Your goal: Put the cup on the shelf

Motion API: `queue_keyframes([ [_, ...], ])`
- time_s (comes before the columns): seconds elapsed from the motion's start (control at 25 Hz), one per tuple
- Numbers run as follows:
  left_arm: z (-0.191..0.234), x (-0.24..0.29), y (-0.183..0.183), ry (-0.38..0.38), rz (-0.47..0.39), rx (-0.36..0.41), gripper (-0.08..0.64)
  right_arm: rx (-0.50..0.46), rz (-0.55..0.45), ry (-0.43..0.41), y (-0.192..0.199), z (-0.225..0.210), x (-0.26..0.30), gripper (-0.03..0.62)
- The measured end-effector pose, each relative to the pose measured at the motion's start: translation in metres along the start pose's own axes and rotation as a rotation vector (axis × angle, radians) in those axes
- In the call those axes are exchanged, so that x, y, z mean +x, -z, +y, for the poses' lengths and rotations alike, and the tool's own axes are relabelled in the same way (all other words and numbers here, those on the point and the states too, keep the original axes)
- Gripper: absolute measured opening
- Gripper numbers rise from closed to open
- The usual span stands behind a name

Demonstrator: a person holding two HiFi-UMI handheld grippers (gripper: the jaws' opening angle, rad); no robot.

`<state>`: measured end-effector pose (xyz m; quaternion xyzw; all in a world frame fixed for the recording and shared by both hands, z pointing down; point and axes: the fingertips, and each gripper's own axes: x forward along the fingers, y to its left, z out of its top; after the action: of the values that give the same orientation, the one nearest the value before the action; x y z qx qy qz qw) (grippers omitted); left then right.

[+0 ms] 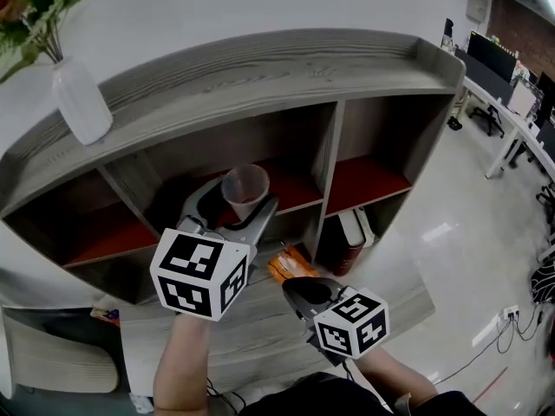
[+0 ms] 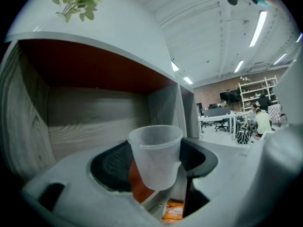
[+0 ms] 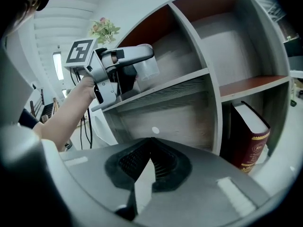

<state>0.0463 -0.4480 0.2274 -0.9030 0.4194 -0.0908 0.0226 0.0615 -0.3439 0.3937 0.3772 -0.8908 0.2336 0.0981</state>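
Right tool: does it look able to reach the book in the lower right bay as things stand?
Probably yes: the right tool is shut and empty, and nothing stands between it and the book.

The translucent frosted plastic cup (image 2: 155, 155) looks smooth and matt. The grey wood-grain shelf unit (image 1: 260, 68) is coarse-textured, with matt red-brown inner boards. At ten o'clock in the head view, the white ceramic-looking vase (image 1: 80, 100) is smooth. At three o'clock, the pale polished floor (image 1: 451, 232) is glossy.

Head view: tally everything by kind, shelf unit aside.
cup: 1
vase: 1
book: 1
orange packet: 1
tongs: 2 (left tongs, right tongs)
Total: 6
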Motion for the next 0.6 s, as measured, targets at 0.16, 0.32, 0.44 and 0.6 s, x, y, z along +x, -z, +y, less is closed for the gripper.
queue_keyframes([
  [0.16, 0.006, 0.013, 0.002, 0.009, 0.047, 0.021, 0.299, 0.012, 0.003, 0.013, 0.004, -0.009, -0.001, 0.002],
  [0.32, 0.008, 0.026, 0.005, 0.033, 0.076, 0.018, 0.302, 0.023, 0.004, 0.022, 0.006, -0.016, -0.003, 0.001],
  [0.44, 0.006, 0.034, 0.009, 0.055, 0.097, 0.016, 0.305, 0.026, 0.004, 0.023, 0.006, -0.018, -0.003, 0.002],
  [0.6, 0.001, 0.042, 0.014, 0.084, 0.111, 0.006, 0.307, 0.031, 0.008, 0.023, 0.006, -0.019, -0.001, 0.001],
])
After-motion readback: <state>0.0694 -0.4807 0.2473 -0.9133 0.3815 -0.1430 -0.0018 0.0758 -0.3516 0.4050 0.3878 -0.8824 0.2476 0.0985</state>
